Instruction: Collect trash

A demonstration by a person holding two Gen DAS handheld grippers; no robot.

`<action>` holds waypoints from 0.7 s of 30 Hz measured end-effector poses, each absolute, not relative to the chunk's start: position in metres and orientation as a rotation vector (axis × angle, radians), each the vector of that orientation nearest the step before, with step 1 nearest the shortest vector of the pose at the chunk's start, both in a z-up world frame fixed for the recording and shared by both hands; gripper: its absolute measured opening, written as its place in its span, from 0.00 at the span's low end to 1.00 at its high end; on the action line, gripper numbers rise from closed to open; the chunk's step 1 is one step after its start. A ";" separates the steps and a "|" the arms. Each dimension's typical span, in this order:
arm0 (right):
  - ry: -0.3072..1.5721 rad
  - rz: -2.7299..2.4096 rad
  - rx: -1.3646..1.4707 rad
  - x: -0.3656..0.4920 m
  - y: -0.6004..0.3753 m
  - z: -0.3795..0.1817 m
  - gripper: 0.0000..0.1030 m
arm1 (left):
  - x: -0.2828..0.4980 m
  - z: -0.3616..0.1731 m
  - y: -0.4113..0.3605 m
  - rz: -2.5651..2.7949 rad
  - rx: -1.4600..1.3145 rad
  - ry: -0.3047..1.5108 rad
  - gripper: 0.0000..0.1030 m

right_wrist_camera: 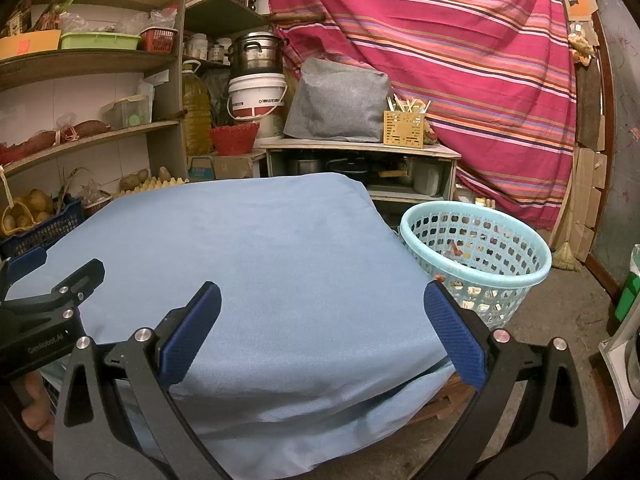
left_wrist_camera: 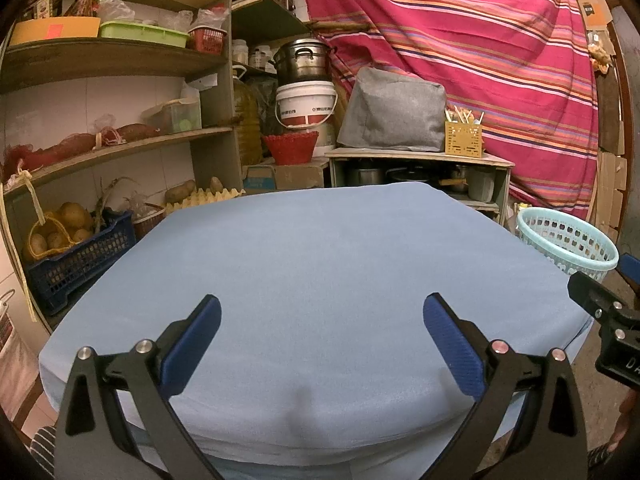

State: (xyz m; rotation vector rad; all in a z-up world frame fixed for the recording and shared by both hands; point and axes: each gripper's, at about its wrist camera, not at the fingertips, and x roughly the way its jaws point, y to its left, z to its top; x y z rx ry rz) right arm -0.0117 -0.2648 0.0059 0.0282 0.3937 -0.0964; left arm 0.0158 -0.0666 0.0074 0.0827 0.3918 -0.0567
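A light blue perforated basket [right_wrist_camera: 476,256] stands on the floor to the right of the table and holds a few small scraps; it also shows in the left wrist view [left_wrist_camera: 568,240]. The table is covered with a light blue cloth [left_wrist_camera: 320,280] [right_wrist_camera: 256,264] with nothing on it. My left gripper [left_wrist_camera: 322,312] is open and empty above the near part of the cloth. My right gripper [right_wrist_camera: 322,300] is open and empty over the table's near right corner, left of the basket. Each gripper shows at the other view's edge.
Wooden shelves [left_wrist_camera: 112,148] with food, trays and a crate of potatoes [left_wrist_camera: 68,248] stand at the left. A low cabinet [left_wrist_camera: 420,160] with pots stands behind the table. A striped red curtain [right_wrist_camera: 440,60] hangs at the back right. A broom [right_wrist_camera: 566,256] leans by cardboard.
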 end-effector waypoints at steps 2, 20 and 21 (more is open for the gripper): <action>0.394 -0.096 0.026 -0.012 -0.264 0.006 0.96 | 0.015 0.007 -0.067 -0.055 0.085 0.389 0.96; 0.393 -0.098 0.028 -0.011 -0.263 0.006 0.96 | 0.016 0.008 -0.065 -0.055 0.084 0.389 0.96; 0.394 -0.098 0.027 -0.011 -0.263 0.005 0.96 | 0.016 0.008 -0.065 -0.055 0.083 0.390 0.96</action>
